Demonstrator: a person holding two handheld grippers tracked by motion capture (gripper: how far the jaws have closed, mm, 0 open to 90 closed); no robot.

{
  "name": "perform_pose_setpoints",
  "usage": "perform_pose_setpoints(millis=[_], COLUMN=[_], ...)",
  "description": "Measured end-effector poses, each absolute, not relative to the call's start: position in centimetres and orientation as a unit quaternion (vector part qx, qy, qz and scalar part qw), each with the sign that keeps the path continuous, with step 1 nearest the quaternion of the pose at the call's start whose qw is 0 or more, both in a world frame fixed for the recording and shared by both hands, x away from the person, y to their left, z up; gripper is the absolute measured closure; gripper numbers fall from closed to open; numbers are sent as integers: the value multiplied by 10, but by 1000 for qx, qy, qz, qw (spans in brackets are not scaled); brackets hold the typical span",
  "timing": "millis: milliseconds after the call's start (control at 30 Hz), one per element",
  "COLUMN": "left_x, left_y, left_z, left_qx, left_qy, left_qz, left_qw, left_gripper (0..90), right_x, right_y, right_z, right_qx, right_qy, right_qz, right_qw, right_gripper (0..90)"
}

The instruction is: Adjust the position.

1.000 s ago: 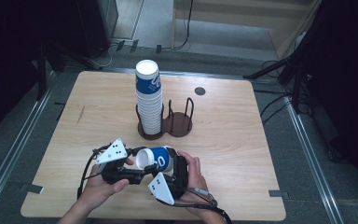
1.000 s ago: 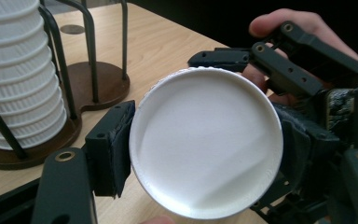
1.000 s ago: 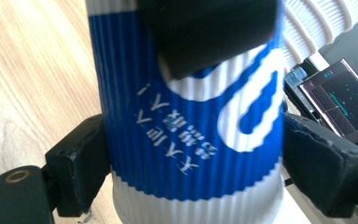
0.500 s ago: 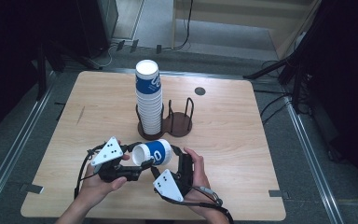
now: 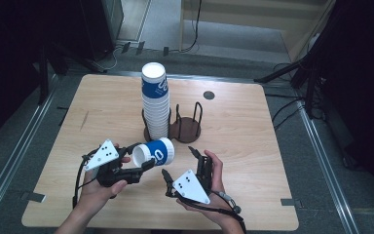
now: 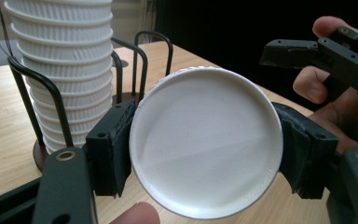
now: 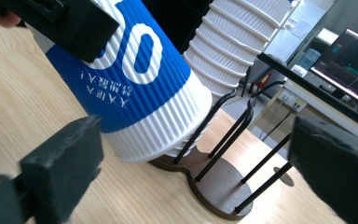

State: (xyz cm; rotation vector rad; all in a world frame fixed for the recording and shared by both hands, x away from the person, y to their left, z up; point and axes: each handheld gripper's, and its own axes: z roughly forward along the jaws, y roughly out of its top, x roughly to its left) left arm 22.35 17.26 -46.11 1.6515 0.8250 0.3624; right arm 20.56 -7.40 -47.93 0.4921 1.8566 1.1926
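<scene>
A blue and white ribbed paper cup [image 5: 158, 152] lies on its side just above the table, with my left gripper [image 5: 143, 158] shut on its closed end. The left gripper view looks straight at the cup's flat white bottom [image 6: 205, 140], with a black pad [image 6: 112, 149] pressed to each side. My right gripper [image 5: 178, 161] stands to the right of the cup; its jaws have just been opening and nothing is between them. In the right gripper view the cup [image 7: 130, 79] hangs ahead of the wide-spread pads [image 7: 60, 177].
A tall stack of upturned cups [image 5: 156, 102] stands in one ring of a black wire holder with a brown base [image 5: 185, 130], mid-table behind the grippers; its other ring is empty. A small dark hole [image 5: 208, 95] sits farther back. A monitor [image 7: 349, 60] stands beyond the table.
The right gripper has let go of the cup, spread its jaws and drawn back to the right. The left gripper keeps the cup, now tipped more level.
</scene>
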Motion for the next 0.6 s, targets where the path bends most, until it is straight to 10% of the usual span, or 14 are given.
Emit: perform_pose_setpoints(millis=[600], left_x=[223], left_y=[170], left_z=[-469], left_qx=[675], left_qy=[353], left_qz=[192], left_qw=[619], left_gripper=[293], right_x=[215], right_y=[-84], right_z=[-474], right_qx=[326], right_qy=[684], right_qz=[541], right_qw=[364], right_gripper=[0])
